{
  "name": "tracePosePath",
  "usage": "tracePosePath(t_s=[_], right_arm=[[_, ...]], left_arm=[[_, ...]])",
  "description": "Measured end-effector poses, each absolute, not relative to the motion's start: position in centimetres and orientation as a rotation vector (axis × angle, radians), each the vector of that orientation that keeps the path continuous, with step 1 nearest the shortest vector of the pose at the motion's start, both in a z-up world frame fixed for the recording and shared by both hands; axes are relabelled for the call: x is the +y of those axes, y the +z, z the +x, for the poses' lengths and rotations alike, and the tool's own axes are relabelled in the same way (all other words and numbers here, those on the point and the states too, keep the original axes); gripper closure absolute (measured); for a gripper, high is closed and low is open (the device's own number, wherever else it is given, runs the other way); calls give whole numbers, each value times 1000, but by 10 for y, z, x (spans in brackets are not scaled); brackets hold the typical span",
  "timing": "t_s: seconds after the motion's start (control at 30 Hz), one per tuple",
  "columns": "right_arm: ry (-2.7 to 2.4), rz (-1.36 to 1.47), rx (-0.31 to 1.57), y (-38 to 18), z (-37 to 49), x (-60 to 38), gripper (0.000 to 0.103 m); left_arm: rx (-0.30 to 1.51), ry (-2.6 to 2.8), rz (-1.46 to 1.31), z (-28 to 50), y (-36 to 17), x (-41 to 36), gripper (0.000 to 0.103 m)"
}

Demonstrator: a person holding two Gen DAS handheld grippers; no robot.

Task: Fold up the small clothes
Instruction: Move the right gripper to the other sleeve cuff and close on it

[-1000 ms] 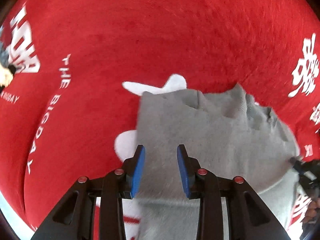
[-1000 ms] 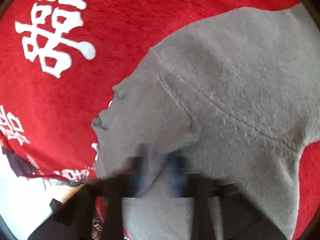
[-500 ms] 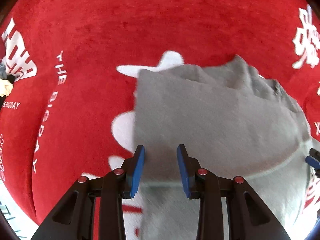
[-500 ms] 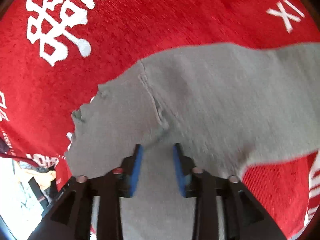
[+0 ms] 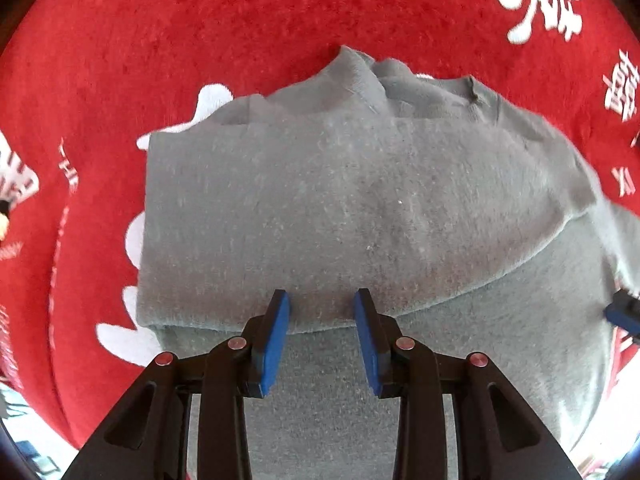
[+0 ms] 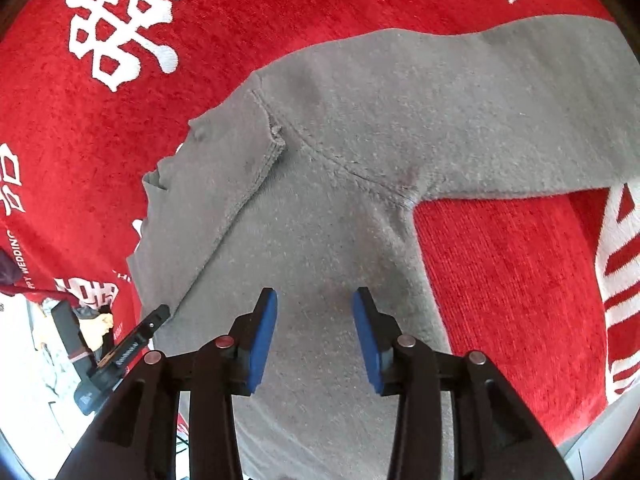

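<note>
With one side of the grey fleece sweater (image 5: 360, 208) folded on the red printed cloth (image 5: 280, 20), both your left gripper (image 5: 322, 336) and right gripper (image 6: 314, 334) hover wide and empty; next probably grip the spread sleeve (image 6: 500, 112).

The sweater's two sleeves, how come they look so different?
The left sleeve is folded across the body of the grey sweater; the right sleeve lies stretched out sideways. The left sleeve rests on grey fabric; the right sleeve rests on the red cloth. Both are the same fuzzy grey. Both tongs, the left tongs and the right tongs, are open and hold nothing.
</note>
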State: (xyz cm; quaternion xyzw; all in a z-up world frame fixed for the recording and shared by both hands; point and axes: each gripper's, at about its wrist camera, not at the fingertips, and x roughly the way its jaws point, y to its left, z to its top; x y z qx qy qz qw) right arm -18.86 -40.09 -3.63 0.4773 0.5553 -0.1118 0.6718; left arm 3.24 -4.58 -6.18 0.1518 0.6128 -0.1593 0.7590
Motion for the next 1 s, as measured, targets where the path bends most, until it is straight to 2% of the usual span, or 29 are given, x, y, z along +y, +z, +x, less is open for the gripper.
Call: tracePosePath(t_s=[0.33,0.37,0.4,0.43,0.7,0.8,1.0], right_arm=[[-249,1109,1239,-34,-206,-410,52],[-253,1112,1236,-33,-208,-412,52],[-257,1116,1232,-33,-210,-414,52],[-261,1121,1227,-33,-213,-416,52],[-335,1142,1172,-32,-242,-449,51],[-389,1165,1117,-29,-261,-470,42],[-552,1260,960,-28,-315,-526,41]], left_arm=[[1392,-367,346,15,-45,-85,65],[1390,-373,357,10,-42,-94,39],[1387,-374,362,7,-40,-100,23],[1371,-377,367,3,-38,-107,12],[1414,-451,386,-19,-39,-165,12],[1481,-487,357,-25,-46,-183,12],[1498,-600,321,-40,-43,-224,12]])
